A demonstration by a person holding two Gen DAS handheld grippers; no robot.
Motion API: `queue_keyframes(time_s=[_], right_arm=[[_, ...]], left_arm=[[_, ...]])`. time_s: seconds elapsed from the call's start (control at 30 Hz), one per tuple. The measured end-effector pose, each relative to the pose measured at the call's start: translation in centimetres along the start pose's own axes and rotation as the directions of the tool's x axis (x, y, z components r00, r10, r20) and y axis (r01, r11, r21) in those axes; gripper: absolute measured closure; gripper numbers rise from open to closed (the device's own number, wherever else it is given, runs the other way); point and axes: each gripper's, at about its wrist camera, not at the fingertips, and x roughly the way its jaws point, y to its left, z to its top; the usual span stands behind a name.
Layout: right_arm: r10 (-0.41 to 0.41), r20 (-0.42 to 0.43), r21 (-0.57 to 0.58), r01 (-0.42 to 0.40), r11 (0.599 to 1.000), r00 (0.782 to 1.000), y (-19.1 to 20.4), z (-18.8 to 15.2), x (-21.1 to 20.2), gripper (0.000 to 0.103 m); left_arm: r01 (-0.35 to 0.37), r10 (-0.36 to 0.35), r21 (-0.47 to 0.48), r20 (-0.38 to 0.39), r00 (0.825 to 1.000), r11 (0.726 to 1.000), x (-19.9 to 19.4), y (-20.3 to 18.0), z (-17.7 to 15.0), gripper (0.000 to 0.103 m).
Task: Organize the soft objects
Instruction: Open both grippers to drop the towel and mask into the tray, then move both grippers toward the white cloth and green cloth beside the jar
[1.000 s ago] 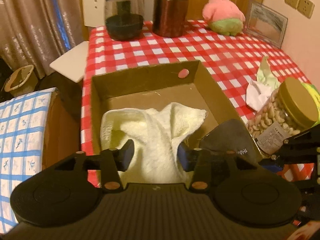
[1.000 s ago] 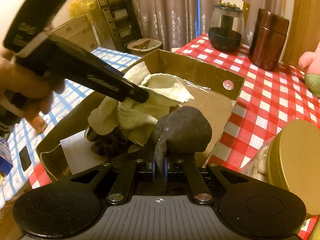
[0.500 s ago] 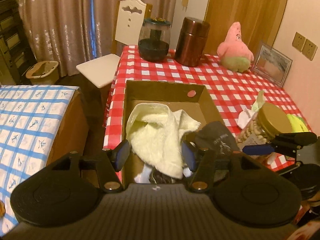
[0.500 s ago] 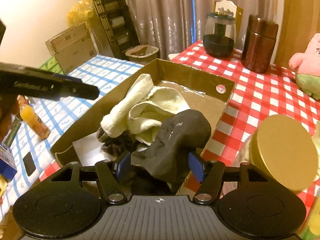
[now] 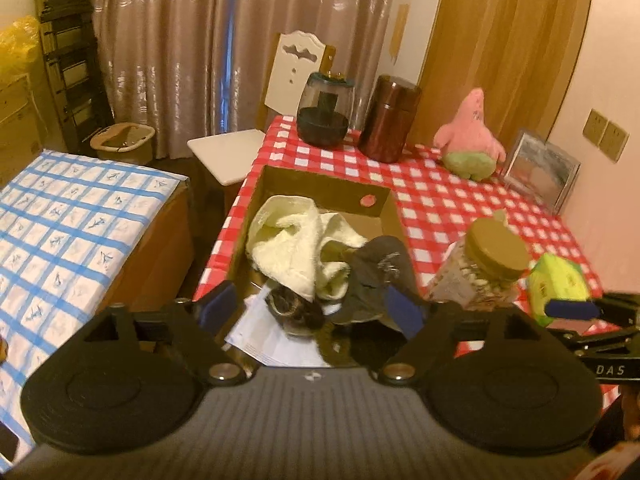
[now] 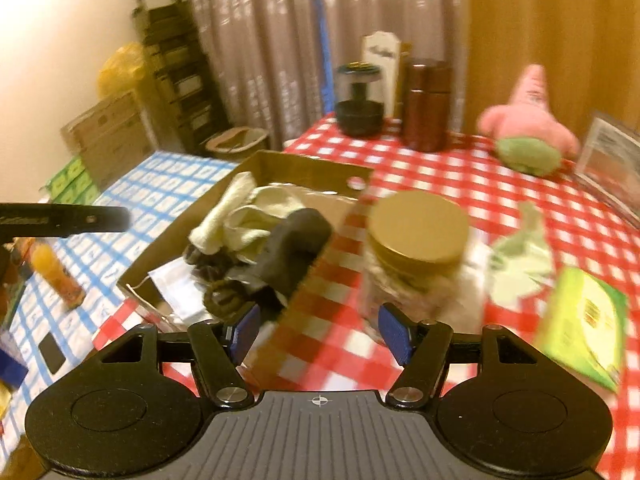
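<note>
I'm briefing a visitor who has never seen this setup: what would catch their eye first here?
The red-checked tablecloth, and on it the open cardboard box heaped with a cream towel and a dark cloth. A pink starfish plush sits at the far edge, and a gold-lidded jar stands right of the box.

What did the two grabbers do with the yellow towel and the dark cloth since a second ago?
Both let go. The left gripper released the yellow towel and pulled back and up, its jaws opening. The right gripper dropped the dark cloth and backed away, its jaws opening too. Both cloths now lie in the cardboard box. The pink plush and the nut jar stayed put.
</note>
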Motion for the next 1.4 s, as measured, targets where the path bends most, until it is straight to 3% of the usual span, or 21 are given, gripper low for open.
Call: queue_keyframes(time_s=[0.2,0.77,1.4], right_arm=[[-0.087,0.000,0.066,0.087,0.994,0.996,-2.9,-1.9,-4.6,0.026],[-0.241,0.028,0.226,0.229,0.947,0.970,-9.4,-5.9,-13.9,0.023],[-0.260,0.030,0.284,0.241,0.928,0.965,-10.9,-6.8,-14.7,0.023]], left_arm=[[0.045,-0.045,-0.049,0.007,0.999,0.998,-2.6,-2.5,-1.2,0.010],[0.114,-0.116,0.089,0.018,0.993,0.989,-4.9,-10.6,-3.7,0.009],[0.186,-0.180,0.132,-0.050,0.982,0.974,-4.4,-13.1,-4.9,0.009]])
